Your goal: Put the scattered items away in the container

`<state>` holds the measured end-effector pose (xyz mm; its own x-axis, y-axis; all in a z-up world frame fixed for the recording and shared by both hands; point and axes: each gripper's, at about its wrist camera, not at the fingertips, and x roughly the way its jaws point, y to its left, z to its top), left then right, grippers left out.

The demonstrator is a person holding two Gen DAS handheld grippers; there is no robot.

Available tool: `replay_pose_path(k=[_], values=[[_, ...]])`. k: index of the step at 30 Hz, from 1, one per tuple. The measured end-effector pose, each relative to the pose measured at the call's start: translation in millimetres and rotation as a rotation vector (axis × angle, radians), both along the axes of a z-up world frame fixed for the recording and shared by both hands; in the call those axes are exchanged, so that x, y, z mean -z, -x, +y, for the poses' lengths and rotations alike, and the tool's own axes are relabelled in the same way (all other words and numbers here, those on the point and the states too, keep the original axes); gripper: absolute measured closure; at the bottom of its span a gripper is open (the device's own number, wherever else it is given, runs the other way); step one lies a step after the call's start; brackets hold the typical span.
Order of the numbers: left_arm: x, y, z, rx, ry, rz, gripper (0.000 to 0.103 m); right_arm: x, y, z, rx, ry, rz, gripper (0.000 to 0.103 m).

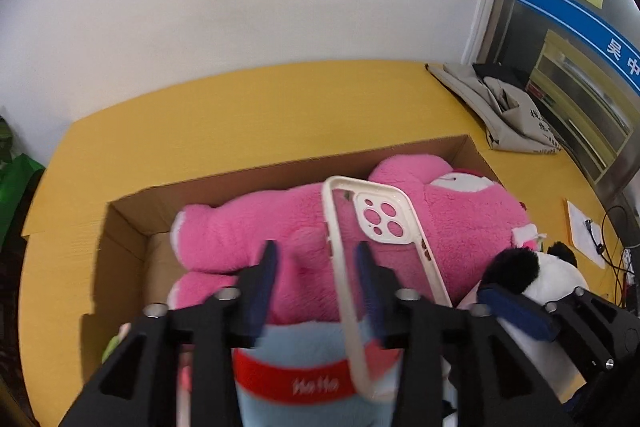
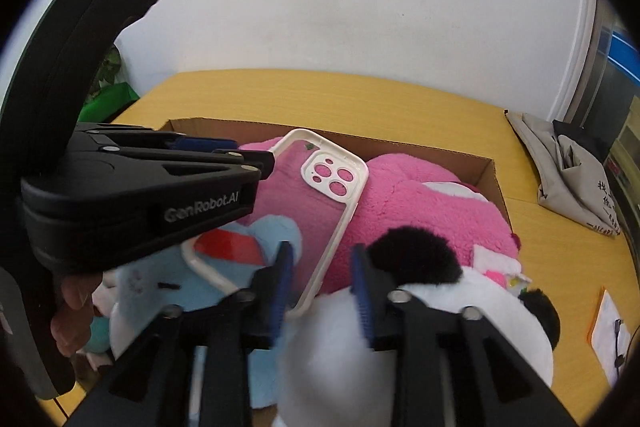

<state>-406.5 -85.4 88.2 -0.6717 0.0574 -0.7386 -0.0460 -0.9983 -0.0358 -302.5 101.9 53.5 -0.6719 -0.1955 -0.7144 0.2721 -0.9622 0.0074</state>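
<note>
A clear phone case [image 1: 368,239] with a cream rim lies tilted on top of a pink plush bear [image 1: 304,227] inside an open cardboard box [image 1: 132,211], on a yellow table [image 1: 240,99]. The left gripper [image 1: 316,267] hovers over it with its blue-padded jaws spread; one long edge of the case runs down between them, close to the right-hand pad, with no pad seen pressing on it. Directly beneath this claw sits a light blue plush [image 1: 304,359] with a red band. In the right wrist view, the right gripper [image 2: 322,283] also stands parted, the case's [image 2: 320,211] lower corner just ahead of and between its fingertips, apart from both pads. A black-and-white panda plush [image 2: 420,307] lies under and to the right of that claw. A grey cloth bag [image 1: 500,107] rests well beyond, at the table's far right.
</note>
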Motion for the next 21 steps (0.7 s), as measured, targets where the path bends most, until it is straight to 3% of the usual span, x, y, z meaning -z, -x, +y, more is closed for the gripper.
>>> replay_pose_path(k=[1,3,6,10,15,21], values=[[-8.2,-10.9,-3.0,-0.013,-0.001,0.029,0.024,-4.1,-8.8,1.1,-0.003,0.008,0.004,0.042],[-24.5,-37.9,-6.5,-0.024,-0.002,0.086,0.013,-12.6,-31.1,-0.4,0.005,0.013,0.035,0.023],[-45.5,-89.8,-8.0,-0.05,-0.001,0.159,0.004,-18.9,-65.9,1.0,0.021,0.01,0.074,0.023],[-59.0,-164.8,-3.2,-0.137,0.081,0.267,0.0,-31.6,-112.8,11.9,0.061,0.039,0.121,0.023],[-47.3,-228.7,0.2,-0.145,0.06,0.258,0.0,-35.8,-159.8,27.4,0.117,0.018,0.174,0.023],[-4.8,-284.1,6.2,-0.157,-0.048,0.198,0.0,-15.9,-196.7,47.2,0.178,0.005,0.129,0.023]])
